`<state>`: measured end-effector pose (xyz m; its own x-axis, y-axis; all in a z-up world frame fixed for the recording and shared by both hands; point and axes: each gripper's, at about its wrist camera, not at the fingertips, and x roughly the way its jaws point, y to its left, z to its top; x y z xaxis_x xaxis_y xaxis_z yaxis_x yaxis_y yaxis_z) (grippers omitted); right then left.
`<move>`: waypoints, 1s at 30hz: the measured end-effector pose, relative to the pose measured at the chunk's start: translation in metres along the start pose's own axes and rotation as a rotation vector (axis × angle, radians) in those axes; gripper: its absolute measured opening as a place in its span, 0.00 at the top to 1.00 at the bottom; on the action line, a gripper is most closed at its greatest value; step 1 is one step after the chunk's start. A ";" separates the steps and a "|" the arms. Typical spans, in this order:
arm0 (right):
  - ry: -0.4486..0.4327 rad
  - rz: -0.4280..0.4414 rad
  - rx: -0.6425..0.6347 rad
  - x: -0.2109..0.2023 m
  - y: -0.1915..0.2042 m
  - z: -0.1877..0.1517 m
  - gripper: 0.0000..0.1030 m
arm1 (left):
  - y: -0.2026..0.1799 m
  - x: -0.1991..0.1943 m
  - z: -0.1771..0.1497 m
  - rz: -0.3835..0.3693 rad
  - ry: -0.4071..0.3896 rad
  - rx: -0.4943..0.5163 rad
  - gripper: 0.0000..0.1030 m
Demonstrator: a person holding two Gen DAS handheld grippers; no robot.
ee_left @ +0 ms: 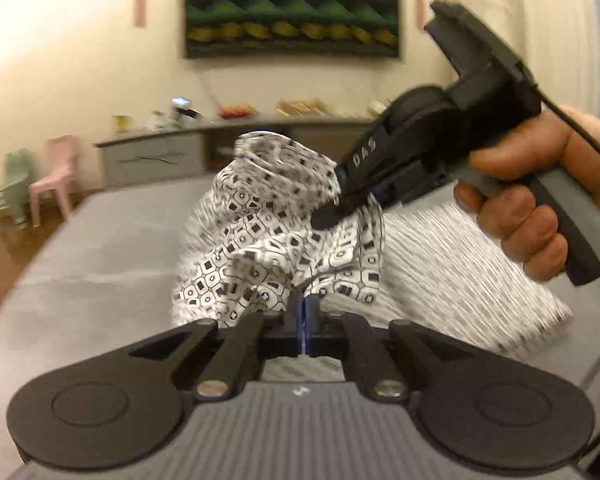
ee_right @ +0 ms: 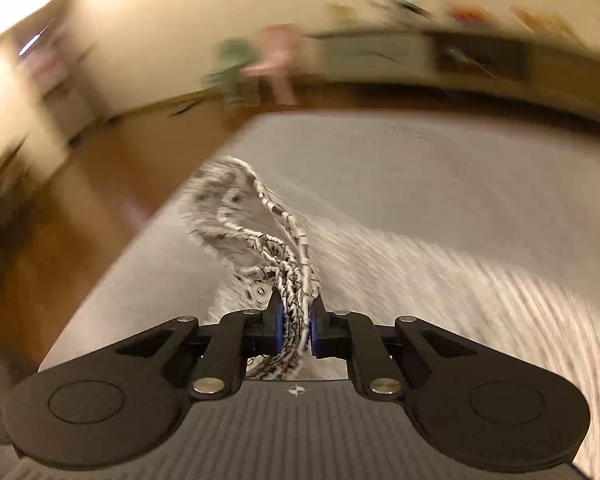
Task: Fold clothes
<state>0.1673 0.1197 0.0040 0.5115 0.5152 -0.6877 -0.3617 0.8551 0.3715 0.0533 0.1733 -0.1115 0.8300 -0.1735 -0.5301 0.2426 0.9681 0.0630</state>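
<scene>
Both grippers are pinched on the same patterned shirt (ee_left: pixel 268 216): the left gripper (ee_left: pixel 305 312) has its jaws drawn almost together over a fold of the fabric, and the right gripper (ee_right: pixel 294 320) is clamped narrow around a bunched rope of cloth. In the left wrist view the right gripper, held in the person's right hand (ee_left: pixel 532 200), bites the shirt higher up, so the garment hangs crumpled between the two holds above the grey bed (ee_left: pixel 100 248), toward the middle of the surface, with its lower part smeared by blur across the surface toward the right edge. Judging by that rumpled, lifted state, no fold looks made; spreading the shirt flat and all the folding appear to remain.
</scene>
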 end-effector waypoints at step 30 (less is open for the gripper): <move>-0.026 -0.049 -0.122 0.077 -0.027 0.042 0.86 | -0.013 0.036 -0.026 0.052 0.110 0.169 0.89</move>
<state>0.2492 0.1385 -0.0325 0.5503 0.4760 -0.6860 -0.4274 0.8664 0.2583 0.0668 0.1588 -0.1528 0.7863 -0.0944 -0.6106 0.2893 0.9295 0.2288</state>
